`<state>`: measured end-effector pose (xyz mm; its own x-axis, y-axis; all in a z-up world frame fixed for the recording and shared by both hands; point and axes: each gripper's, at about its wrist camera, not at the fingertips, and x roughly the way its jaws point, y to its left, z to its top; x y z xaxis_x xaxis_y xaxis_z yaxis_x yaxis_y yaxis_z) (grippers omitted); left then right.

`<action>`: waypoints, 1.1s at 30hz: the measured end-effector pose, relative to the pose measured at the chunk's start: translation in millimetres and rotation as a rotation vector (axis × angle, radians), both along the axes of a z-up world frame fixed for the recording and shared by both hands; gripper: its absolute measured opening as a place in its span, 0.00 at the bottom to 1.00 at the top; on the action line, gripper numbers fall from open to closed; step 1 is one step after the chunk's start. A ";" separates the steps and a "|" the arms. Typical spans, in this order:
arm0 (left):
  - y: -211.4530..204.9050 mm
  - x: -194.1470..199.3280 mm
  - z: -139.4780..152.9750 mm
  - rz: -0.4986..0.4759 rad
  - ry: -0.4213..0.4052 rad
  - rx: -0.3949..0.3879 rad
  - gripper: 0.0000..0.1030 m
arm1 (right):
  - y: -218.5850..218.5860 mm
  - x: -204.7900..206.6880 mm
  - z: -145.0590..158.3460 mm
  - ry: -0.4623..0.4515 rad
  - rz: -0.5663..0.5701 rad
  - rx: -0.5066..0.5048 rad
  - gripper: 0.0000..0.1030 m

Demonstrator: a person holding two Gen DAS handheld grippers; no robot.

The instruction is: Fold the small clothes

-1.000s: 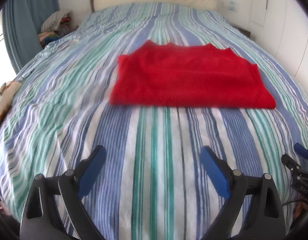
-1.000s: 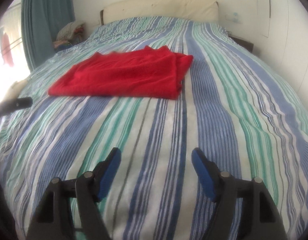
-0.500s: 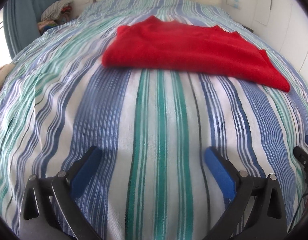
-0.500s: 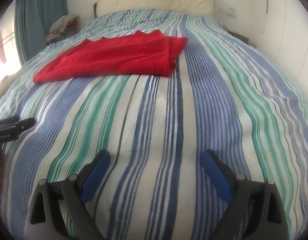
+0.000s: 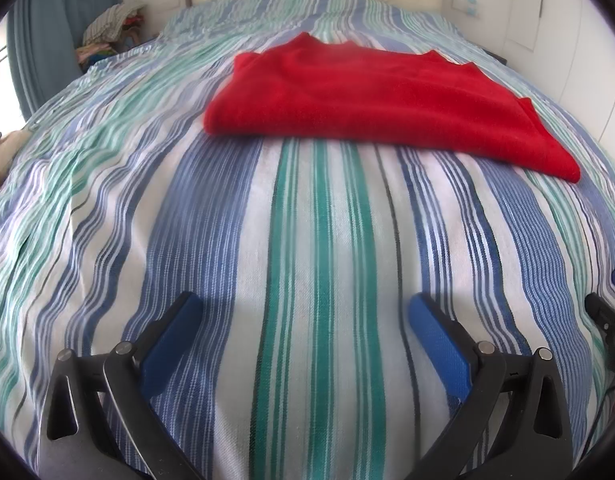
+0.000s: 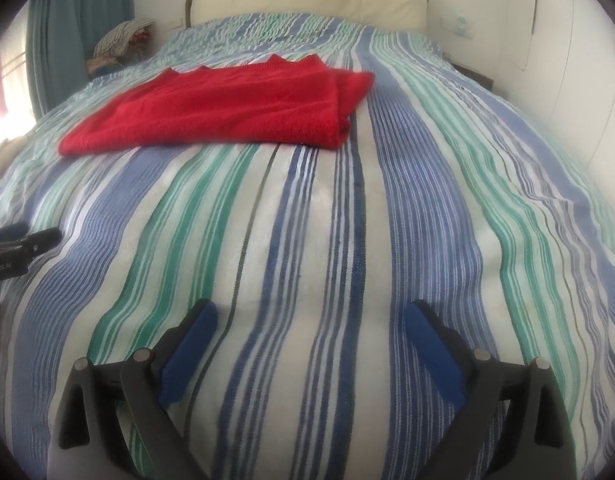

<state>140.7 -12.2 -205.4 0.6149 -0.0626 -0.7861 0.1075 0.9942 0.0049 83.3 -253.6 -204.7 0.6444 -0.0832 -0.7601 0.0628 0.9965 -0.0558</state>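
A red garment (image 5: pixel 367 104), folded into a flat rectangle, lies on the striped bedspread (image 5: pixel 307 240); in the right wrist view the garment (image 6: pixel 227 108) sits at the upper left with its folded layers showing on the right edge. My left gripper (image 5: pixel 303 304) hovers low over bare bedspread well short of the garment, open and holding nothing. My right gripper (image 6: pixel 312 308) is likewise low over the bedspread (image 6: pixel 387 200), open wide, nothing between its blue pads. Each gripper's fingers (image 5: pixel 603 312) show at the edge of the other's view.
A pile of mixed clothes (image 5: pixel 111 28) sits beside the bed at the back left, next to a blue curtain (image 5: pixel 39 40). A cream headboard (image 6: pixel 307 0) stands at the far end. White wall panels run along the right side.
Both grippers have sunk closer to the bedspread, so the red garment now sits higher in each view. The right gripper's jaws have spread wider.
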 end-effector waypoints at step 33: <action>-0.9 -0.5 -0.4 0.001 -0.002 0.002 0.99 | 6.9 7.4 -4.0 0.036 -0.029 -0.103 0.98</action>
<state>140.2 -13.1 -205.8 0.6161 -0.0606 -0.7853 0.1065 0.9943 0.0068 90.7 -246.7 -208.7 0.6132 -0.1806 -0.7690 0.0878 0.9831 -0.1609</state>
